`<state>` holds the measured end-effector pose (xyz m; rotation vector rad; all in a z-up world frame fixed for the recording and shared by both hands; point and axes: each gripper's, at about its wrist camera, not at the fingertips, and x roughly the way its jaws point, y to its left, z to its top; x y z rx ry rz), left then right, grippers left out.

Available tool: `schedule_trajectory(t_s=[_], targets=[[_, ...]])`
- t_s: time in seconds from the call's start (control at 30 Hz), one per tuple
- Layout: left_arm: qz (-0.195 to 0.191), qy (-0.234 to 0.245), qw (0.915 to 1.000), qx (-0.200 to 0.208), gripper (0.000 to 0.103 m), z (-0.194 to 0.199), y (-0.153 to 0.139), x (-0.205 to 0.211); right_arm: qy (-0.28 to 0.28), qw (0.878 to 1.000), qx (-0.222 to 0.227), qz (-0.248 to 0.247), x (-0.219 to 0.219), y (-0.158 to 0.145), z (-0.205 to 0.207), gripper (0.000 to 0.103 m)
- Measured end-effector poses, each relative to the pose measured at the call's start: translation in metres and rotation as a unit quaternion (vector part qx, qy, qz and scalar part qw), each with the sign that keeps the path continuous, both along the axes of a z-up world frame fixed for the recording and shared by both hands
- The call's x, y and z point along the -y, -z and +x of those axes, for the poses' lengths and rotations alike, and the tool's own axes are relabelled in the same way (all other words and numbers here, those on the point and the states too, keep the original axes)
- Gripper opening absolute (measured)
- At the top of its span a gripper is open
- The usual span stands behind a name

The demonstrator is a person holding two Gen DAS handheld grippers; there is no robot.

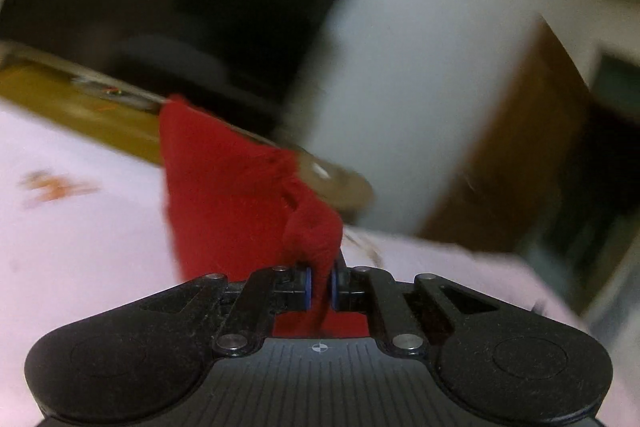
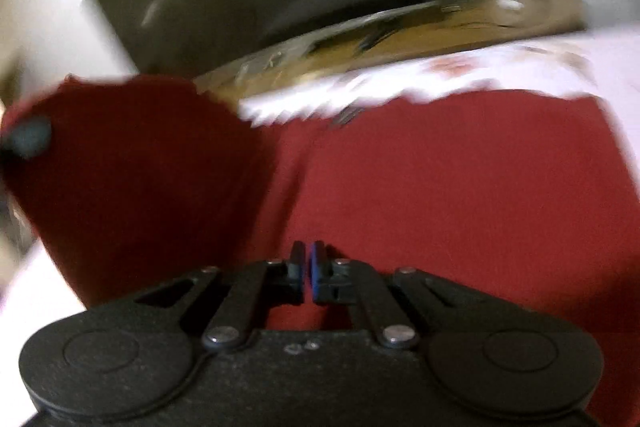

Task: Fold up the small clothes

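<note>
Fold under way: our left claw [image 1: 320,283] pinched a lifted corner of the red garment [image 2: 440,179]; our right claw [image 2: 307,269], nearly shut (apparently empty), hovered over cloth spread on the pink-covered surface [image 1: 80,227]. Folding remained unfinished.

The garment [image 2: 440,187] is being spread on the surface [image 2: 616,67], with one end being raised at the left. The cloth's bunched corner [image 1: 312,227] is being pinched in the left hand-held gripper [image 1: 320,283].
</note>
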<state>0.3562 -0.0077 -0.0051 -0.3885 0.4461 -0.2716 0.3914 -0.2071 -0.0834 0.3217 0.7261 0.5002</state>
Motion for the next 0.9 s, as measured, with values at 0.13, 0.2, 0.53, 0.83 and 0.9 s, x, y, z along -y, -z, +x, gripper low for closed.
schedule_trajectory(t_s=[0.13,0.2,0.53,0.83,0.9], targets=[[0.048,0.099,0.9918,-0.065,0.008,0.035,0.033,0.088,0.131,0.986,-0.02,0.098,0.113,-0.01,-0.013,0.036],[0.072,0.139,0.9834,-0.091,0.017,0.042,0.059,0.128,0.16,0.98,-0.023,0.114,0.163,-0.014,-0.022,0.046],[0.062,0.11,0.9917,-0.025,0.064,-0.002,0.006,0.064,0.132,0.976,-0.039,0.17,0.218,-0.018,-0.053,0.061],[-0.018,-0.055,0.9909,-0.122,0.064,0.02,0.056,-0.037,0.032,0.976,-0.13,0.174,0.147,0.009,-0.025,0.06],[-0.014,-0.061,0.9899,-0.128,0.064,0.015,0.064,-0.033,0.037,0.972,-0.133,0.189,0.141,0.014,-0.018,0.06]])
